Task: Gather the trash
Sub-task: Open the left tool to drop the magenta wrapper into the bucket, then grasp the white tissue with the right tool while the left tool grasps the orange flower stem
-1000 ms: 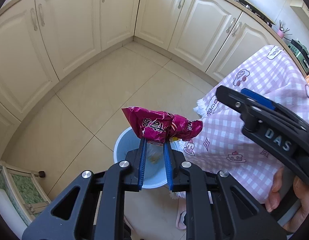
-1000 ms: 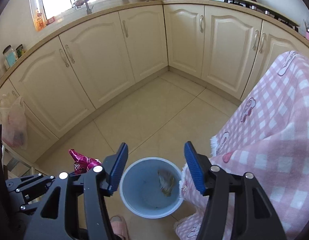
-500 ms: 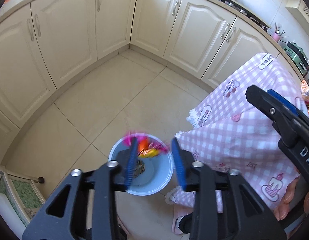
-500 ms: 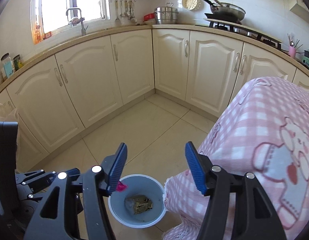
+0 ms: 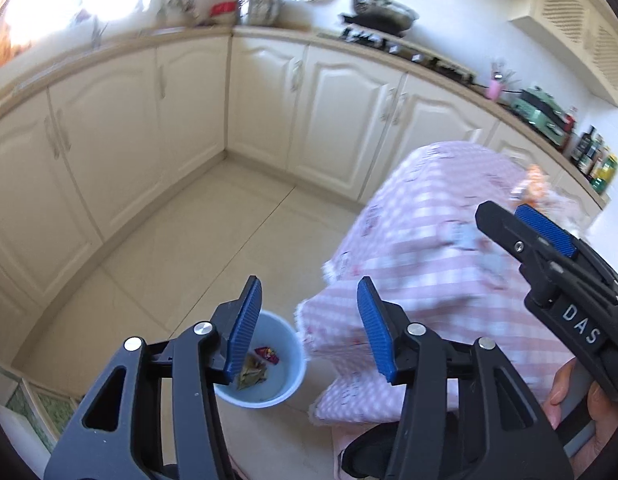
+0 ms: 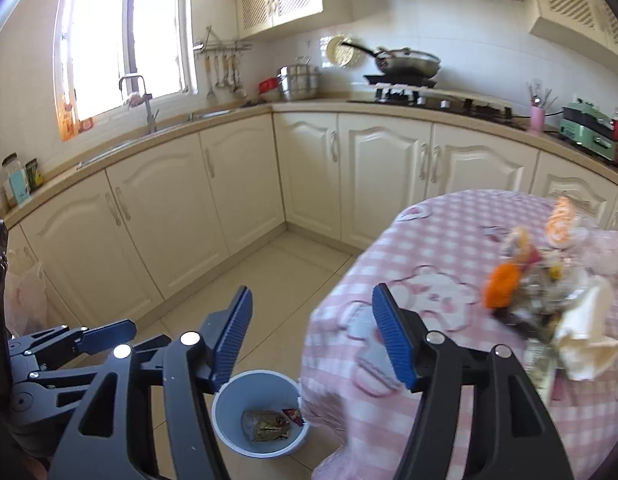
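Observation:
A light blue bin [image 5: 287,394] [image 6: 229,426] stands on the floor beside the table. In it lie a magenta snack wrapper [image 5: 267,355] [image 6: 293,416] and a brownish wrapper [image 5: 251,376] [image 6: 265,424]. My left gripper [image 5: 309,292] hangs above the bin, its jaws opening with nothing between them. My right gripper [image 6: 312,300] is raised near the table's edge, its jaws also opening and empty. On the pink checked tablecloth [image 6: 429,240] [image 5: 429,248] lies a blurred heap of trash: an orange piece [image 6: 503,284] and crumpled white paper [image 6: 585,332].
Cream cabinets [image 6: 229,184] curve round the tiled floor [image 5: 189,248]. The counter carries a sink tap [image 6: 135,92], a steel pot [image 6: 299,82], a pan on the stove [image 6: 409,64] and a green appliance [image 6: 587,128]. A plastic bag [image 6: 25,296] hangs at the left.
The left gripper opened and let go of the magenta wrapper, which dropped into the bin. Both grippers rose and tilted up, bringing the tabletop and counter into view.

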### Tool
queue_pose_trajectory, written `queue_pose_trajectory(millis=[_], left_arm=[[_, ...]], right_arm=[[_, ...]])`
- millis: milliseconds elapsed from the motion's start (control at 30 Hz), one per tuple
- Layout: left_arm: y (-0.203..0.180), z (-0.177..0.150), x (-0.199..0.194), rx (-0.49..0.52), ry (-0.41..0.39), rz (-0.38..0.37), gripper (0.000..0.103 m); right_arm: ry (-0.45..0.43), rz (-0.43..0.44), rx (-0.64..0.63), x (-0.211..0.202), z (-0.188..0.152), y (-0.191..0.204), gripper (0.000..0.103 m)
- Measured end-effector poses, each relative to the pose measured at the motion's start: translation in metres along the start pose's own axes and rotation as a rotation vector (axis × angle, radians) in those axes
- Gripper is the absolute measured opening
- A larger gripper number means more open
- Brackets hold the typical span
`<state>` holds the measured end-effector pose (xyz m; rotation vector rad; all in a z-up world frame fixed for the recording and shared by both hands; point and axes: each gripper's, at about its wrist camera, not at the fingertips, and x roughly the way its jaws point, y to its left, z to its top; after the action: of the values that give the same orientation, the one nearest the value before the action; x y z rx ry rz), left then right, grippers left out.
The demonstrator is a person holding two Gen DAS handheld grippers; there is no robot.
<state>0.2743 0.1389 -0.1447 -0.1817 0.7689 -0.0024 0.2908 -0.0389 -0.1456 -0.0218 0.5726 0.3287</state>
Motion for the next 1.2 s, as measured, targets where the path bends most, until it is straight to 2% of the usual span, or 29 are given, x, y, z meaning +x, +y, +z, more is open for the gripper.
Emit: queue_pose_trajectory(millis=[100,300,367,567,733,933,1067,1200], left_arm=[[-0.033,0.002,-0.016,0.046,-0.024,-0.052,0.051],[-0.103,0.004,-0.029,0.143,-0.042,-0.138,0.062],[-0.126,0.005,-0.028,0.171,-0.039,-0.168,0.066],[-0.190,-0.006,-0.023,0.266,-0.013,-0.222,0.069],[-0.215,-0.007,-0.013,0.298,-0.001,-0.190,0.069],[-0.210,-0.003,-0.001,0.264,0.028,-0.158,0.069],[-0.209,-0.001,0.004,0.249,0.031,-0.157,0.071],[-0.210,0.000,0.009,0.241,0.035,-0.164,0.073]], right_arm=[[-0.035,-0.037,0.028,-0.032,0.000,-0.025,0.063],[-0.082,-0.152,0.105,-0.084,-0.007,-0.092,0.065],[-0.088,-0.192,0.138,-0.097,-0.014,-0.117,0.065],[-0.071,-0.287,0.241,-0.117,-0.034,-0.180,0.067],[-0.008,-0.256,0.321,-0.105,-0.052,-0.209,0.068],[0.053,-0.114,0.462,-0.069,-0.051,-0.226,0.068],[0.100,-0.070,0.576,-0.048,-0.051,-0.239,0.068],[0.131,-0.012,0.631,-0.039,-0.054,-0.247,0.067]])
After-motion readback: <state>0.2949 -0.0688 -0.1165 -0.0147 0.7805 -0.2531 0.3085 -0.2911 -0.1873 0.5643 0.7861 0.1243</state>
